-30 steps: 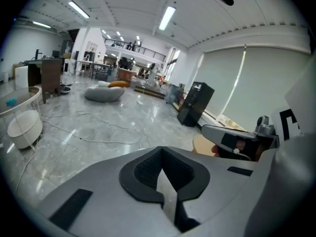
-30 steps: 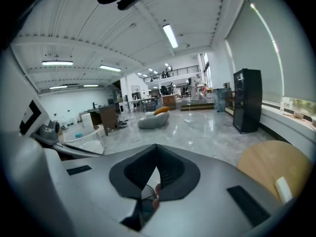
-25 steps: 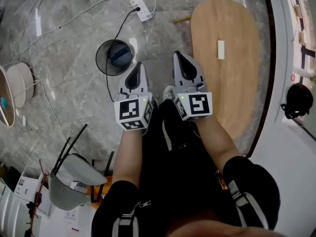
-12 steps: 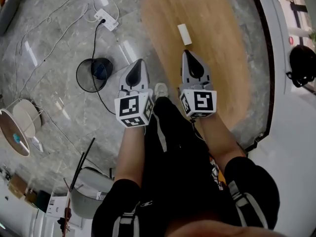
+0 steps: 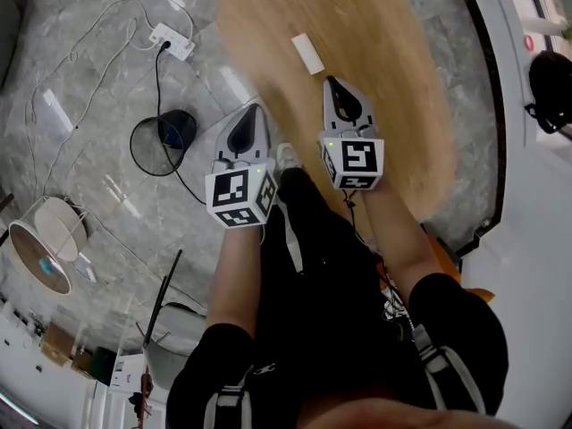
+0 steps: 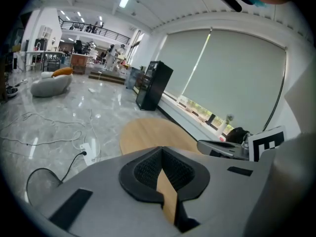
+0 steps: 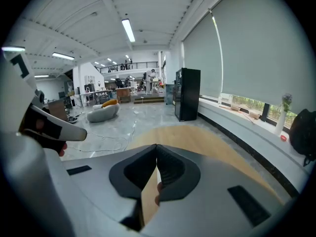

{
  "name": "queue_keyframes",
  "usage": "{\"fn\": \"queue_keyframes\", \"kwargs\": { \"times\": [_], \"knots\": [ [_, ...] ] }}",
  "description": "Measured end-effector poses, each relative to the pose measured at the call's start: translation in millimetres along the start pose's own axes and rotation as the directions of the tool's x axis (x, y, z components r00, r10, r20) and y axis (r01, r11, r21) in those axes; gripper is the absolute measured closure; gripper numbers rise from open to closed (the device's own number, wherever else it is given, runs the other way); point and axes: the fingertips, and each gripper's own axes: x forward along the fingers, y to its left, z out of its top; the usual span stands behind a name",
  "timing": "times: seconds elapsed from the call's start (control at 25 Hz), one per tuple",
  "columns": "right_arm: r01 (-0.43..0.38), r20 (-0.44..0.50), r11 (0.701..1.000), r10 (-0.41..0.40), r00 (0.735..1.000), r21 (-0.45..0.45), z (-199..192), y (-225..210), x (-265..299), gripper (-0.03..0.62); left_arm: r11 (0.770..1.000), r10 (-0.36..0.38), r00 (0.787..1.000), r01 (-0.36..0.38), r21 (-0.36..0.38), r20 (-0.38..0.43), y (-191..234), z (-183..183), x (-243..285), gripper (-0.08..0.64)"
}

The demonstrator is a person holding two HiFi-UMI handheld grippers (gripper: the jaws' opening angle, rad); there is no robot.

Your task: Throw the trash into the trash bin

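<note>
At 9 o'clock of the left gripper, down on the floor, stands the black mesh trash bin (image 5: 159,146), with a cable running past it. The left gripper (image 5: 252,114) has its 2 jaws pressed together with nothing between them; only table wood shows through the slit behind the tips. At 1 o'clock of its tip lies the trash (image 5: 307,54), 1 small flat white rectangular piece on the wooden table (image 5: 402,79). Its material cannot be told. It looks light and thin, probably stiff enough to keep its shape. Lying flat, it offers little height, so a pinch across its 2 long edges seems best, once the jaws are spread. The right gripper (image 5: 334,88) is likewise closed and empty. The trash lies near it at 11 o'clock of its tip, not touching. The bin sits well apart from the trash, at 8 o'clock.
</note>
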Motion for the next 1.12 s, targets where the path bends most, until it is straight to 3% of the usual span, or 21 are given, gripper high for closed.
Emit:
{"fn": "queue_keyframes", "kwargs": {
  "times": [0.16,0.28,0.68,0.96,1.12],
  "knots": [
    [-0.061,-0.052,0.998,0.06,0.997,-0.015,-15.7,1.9,22.9,0.575,1.0,0.003,1.0,-0.004,-0.007,-0.02,1.7,-7.3,6.9,0.555],
    [-0.094,-0.124,0.995,0.09,0.988,-0.022,-33.6,1.6,45.8,0.478,1.0,0.007,0.999,-0.007,-0.004,-0.036,5.2,-12.5,12.9,0.555],
    [-0.096,-0.376,0.994,0.067,0.924,-0.058,-94.1,-6.1,114.1,0.431,0.999,0.041,0.997,-0.042,-0.013,-0.065,31.9,-19.7,14.6,0.555],
    [-0.092,-0.467,0.984,0.011,0.884,-0.151,-120.5,-6.8,131.5,0.41,0.997,0.054,0.996,-0.057,-0.044,-0.072,44.9,-24.5,11.8,0.555],
    [-0.058,-0.455,0.985,-0.022,0.89,-0.161,-123.4,-7.9,130.1,0.407,0.997,0.056,0.996,-0.061,-0.056,-0.075,51.7,-28.6,12.1,0.555]
  ]
}}
